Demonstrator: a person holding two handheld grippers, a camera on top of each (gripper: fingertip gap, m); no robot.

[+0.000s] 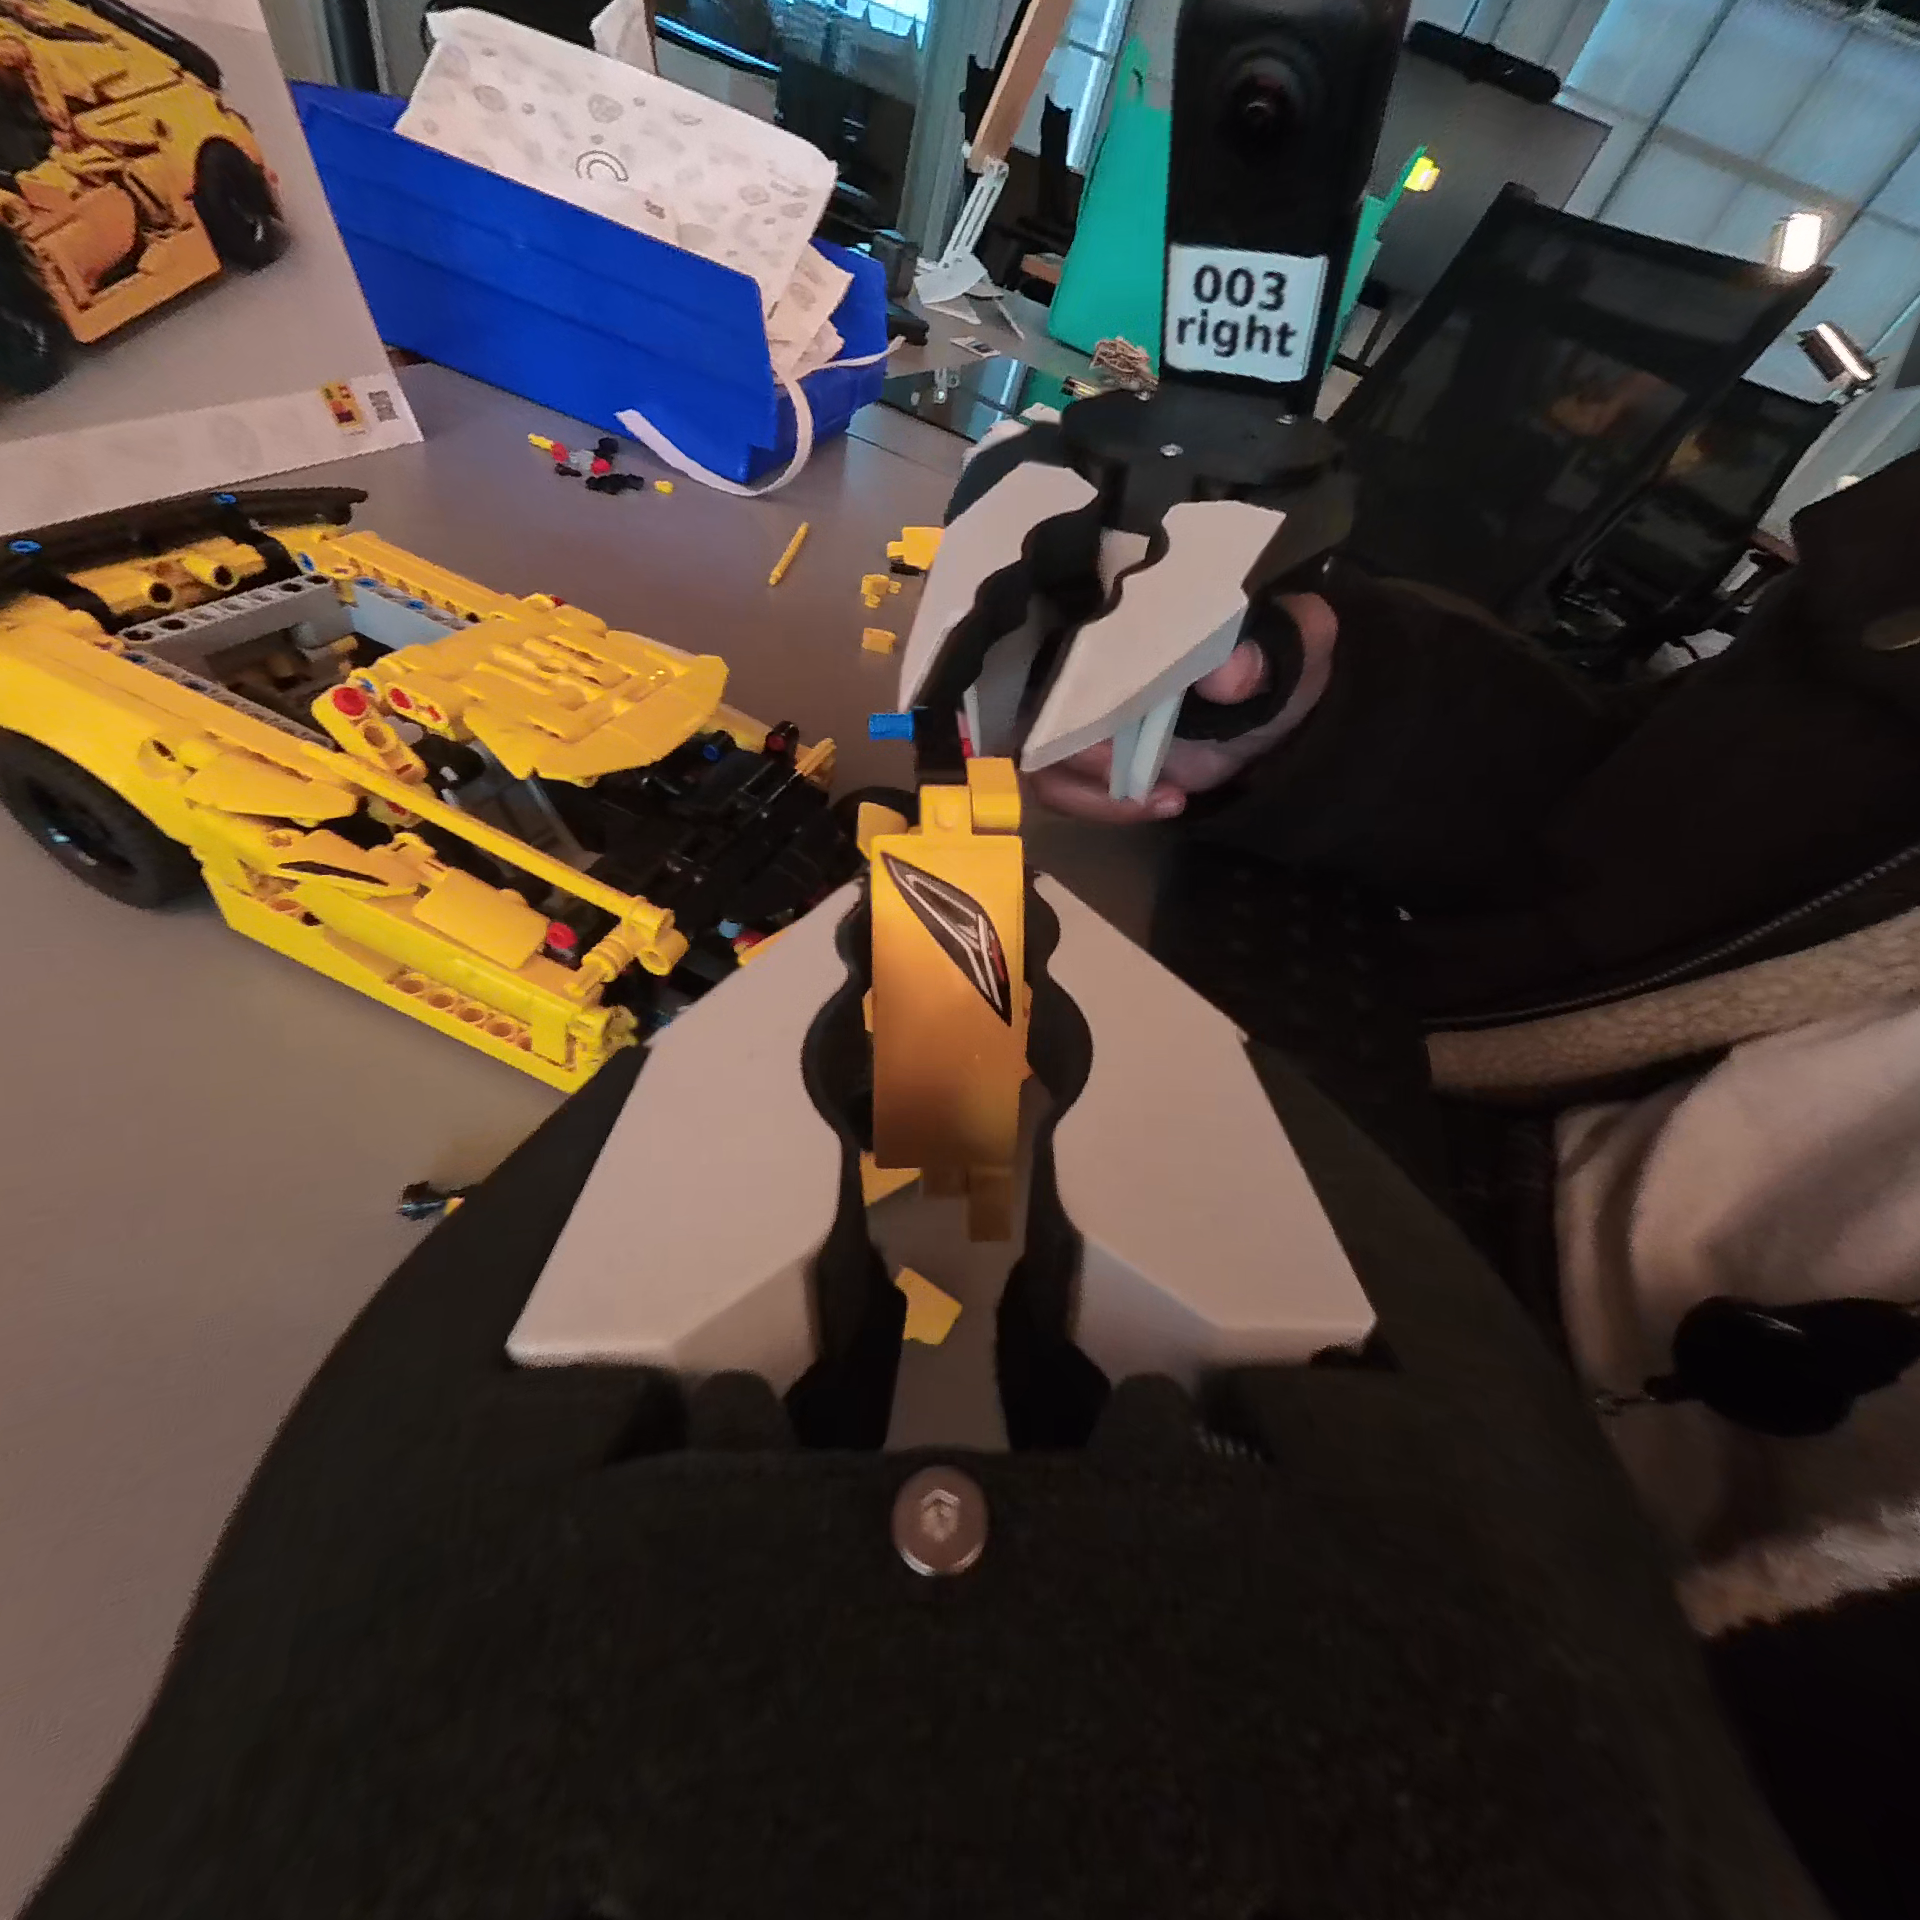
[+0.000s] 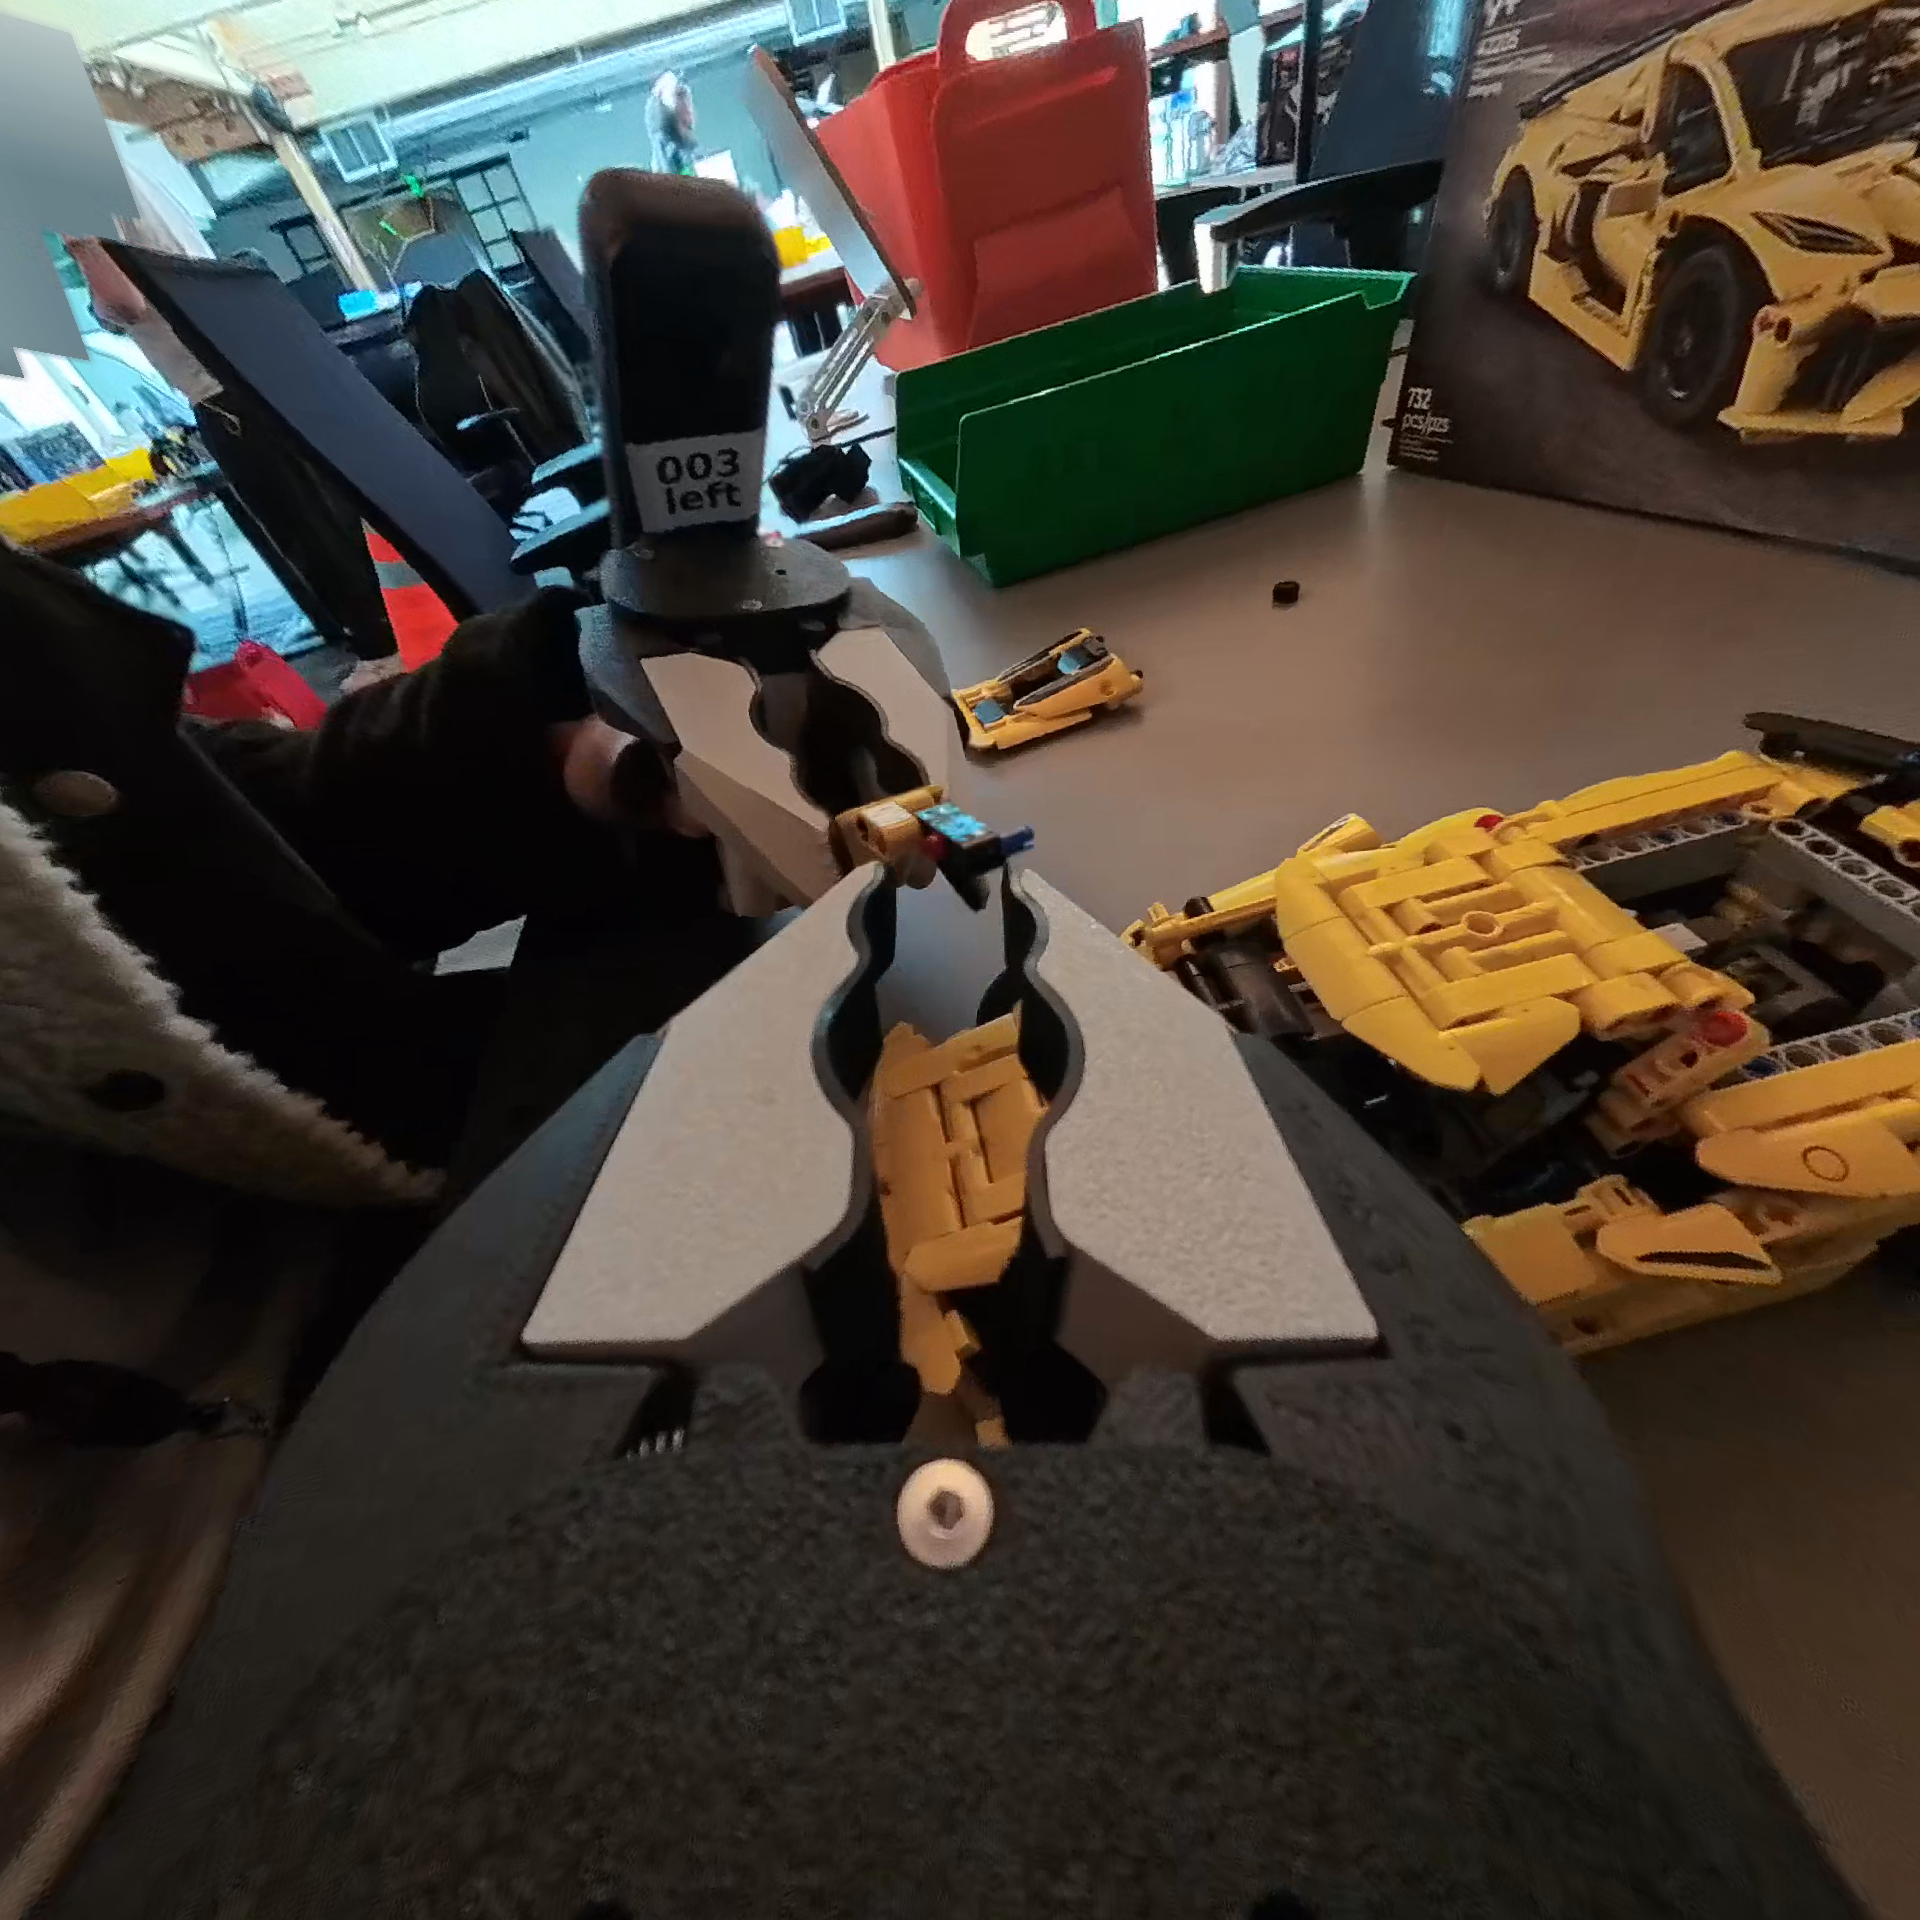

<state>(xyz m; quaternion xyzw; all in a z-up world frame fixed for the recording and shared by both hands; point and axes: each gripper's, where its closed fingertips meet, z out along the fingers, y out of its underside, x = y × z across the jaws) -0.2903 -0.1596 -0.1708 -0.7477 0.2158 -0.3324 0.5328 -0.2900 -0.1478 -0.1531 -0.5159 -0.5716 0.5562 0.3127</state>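
Observation:
My left gripper [image 1: 951,894] is shut on a yellow brick panel [image 1: 945,1039] with a headlight sticker and holds it upright above the grey table [image 1: 260,1195]. A small black piece with a blue pin [image 1: 894,725] is fixed to the panel's far end. My right gripper [image 1: 982,753] faces the left one and is closed on that far end. In the right wrist view the right gripper [image 2: 956,878] has the black and blue piece [image 2: 966,842] at its tips, and the left gripper [image 2: 883,831] holds the yellow end [image 2: 878,821]. A yellow sub-assembly [image 2: 956,1143] lies on the table below.
A part-built yellow brick car [image 1: 416,779] [image 2: 1507,987] lies beside the grippers. Loose small parts [image 1: 603,462] lie near a blue bin [image 1: 551,281]. A green bin [image 2: 1143,416], a small yellow sub-assembly [image 2: 1044,686], the set's box [image 2: 1683,229] and a red bag [image 2: 1018,177] stand farther back. The tips of both grippers are at nearly the same place.

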